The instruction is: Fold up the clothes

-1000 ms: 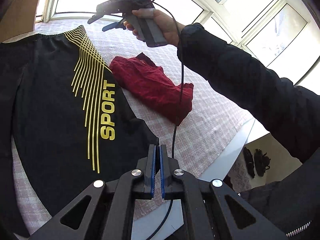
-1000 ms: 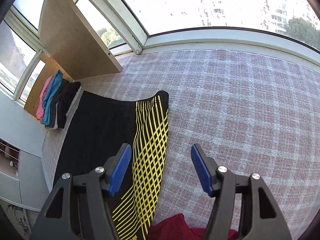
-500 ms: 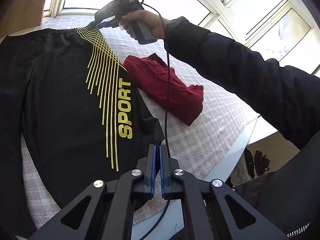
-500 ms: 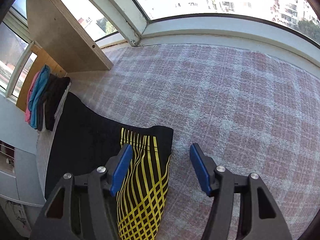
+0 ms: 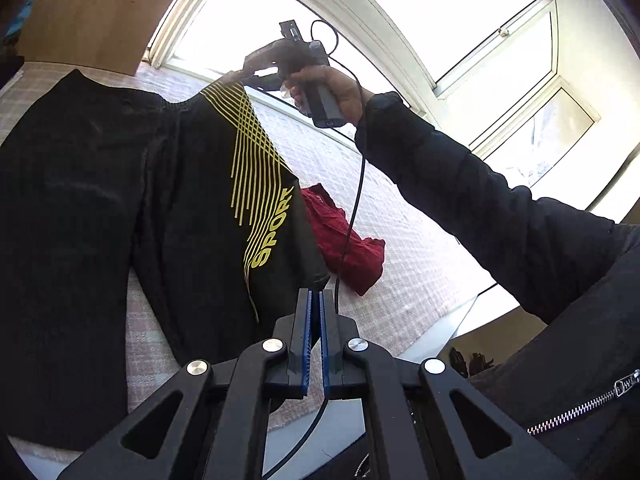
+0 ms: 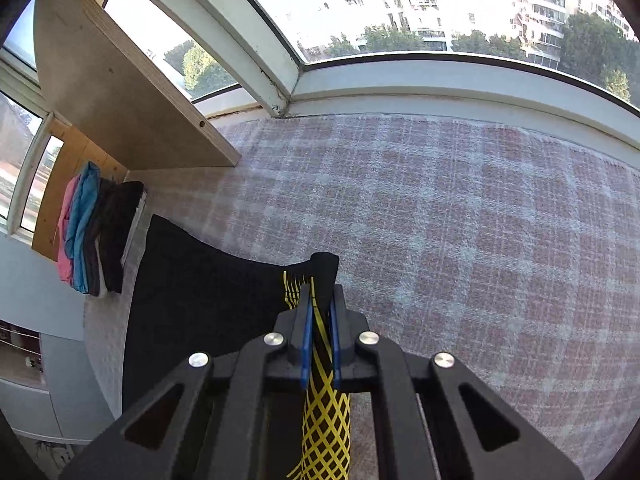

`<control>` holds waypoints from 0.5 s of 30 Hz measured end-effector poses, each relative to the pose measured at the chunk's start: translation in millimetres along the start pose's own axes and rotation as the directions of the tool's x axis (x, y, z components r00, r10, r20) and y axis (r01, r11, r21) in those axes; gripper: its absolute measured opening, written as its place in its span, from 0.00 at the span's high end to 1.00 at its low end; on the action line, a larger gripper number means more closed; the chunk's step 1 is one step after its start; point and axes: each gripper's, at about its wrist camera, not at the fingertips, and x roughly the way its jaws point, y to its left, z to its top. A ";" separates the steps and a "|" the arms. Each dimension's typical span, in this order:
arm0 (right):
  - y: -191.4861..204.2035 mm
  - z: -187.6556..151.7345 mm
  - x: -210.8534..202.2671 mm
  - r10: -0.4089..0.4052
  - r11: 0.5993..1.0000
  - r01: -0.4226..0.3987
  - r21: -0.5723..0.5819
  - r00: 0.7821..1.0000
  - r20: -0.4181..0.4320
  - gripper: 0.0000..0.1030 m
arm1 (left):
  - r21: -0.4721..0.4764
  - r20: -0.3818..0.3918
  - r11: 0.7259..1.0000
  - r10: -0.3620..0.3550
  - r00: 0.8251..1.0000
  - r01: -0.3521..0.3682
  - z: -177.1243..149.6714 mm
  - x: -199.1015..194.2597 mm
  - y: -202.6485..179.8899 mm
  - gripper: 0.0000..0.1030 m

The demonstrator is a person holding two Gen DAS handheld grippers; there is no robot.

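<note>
Black sport shorts (image 5: 120,208) with yellow stripes and the word SPORT lie on the pink checked cloth. My right gripper (image 6: 319,300) is shut on the striped waistband corner of the shorts (image 6: 316,276) and lifts it; it also shows in the left wrist view (image 5: 256,74) at the far top of the shorts. My left gripper (image 5: 316,298) is shut on the hem corner of the shorts' leg near the front edge.
A crumpled red garment (image 5: 344,240) lies right of the shorts. A pile of folded clothes (image 6: 96,228) stands by a wooden panel (image 6: 120,92) at the left. Windows run along the far side. The checked cloth (image 6: 480,240) spreads to the right.
My right gripper came down over the waistband corner and shut on it, lifting it. My left gripper stayed shut and the shorts' leg now hangs from it.
</note>
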 end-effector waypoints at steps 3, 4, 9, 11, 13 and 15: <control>50.3 -3.3 -5.2 -0.026 0.999 0.026 -0.026 0.999 0.022 0.93 | -0.076 0.089 0.997 0.035 0.995 -0.029 -14.9 -52.9 36.9 0.97; 70.5 -4.3 -4.3 -0.033 0.999 0.034 -0.041 0.999 0.025 0.93 | -0.110 0.114 0.993 0.049 0.992 -0.036 -22.2 -69.1 52.1 0.97; 184.1 -7.8 35.3 -0.118 0.982 0.121 -0.147 0.993 0.032 0.93 | -0.282 0.192 0.953 0.166 0.967 -0.107 -61.4 -128.9 130.4 0.97; 219.4 -2.4 61.4 -0.136 0.976 0.139 -0.170 0.990 0.027 0.93 | -0.343 0.201 0.933 0.190 0.961 -0.113 -75.8 -141.6 157.8 0.97; 248.9 -3.2 95.4 -0.173 0.964 0.171 -0.205 0.985 0.008 0.93 | -0.379 0.201 0.920 0.189 0.961 -0.102 -87.4 -147.5 178.9 0.97; 273.3 -7.4 131.0 -0.213 0.950 0.203 -0.238 0.977 -0.017 0.93 | -0.394 0.178 0.910 0.217 0.960 -0.132 -94.3 -148.8 193.2 0.97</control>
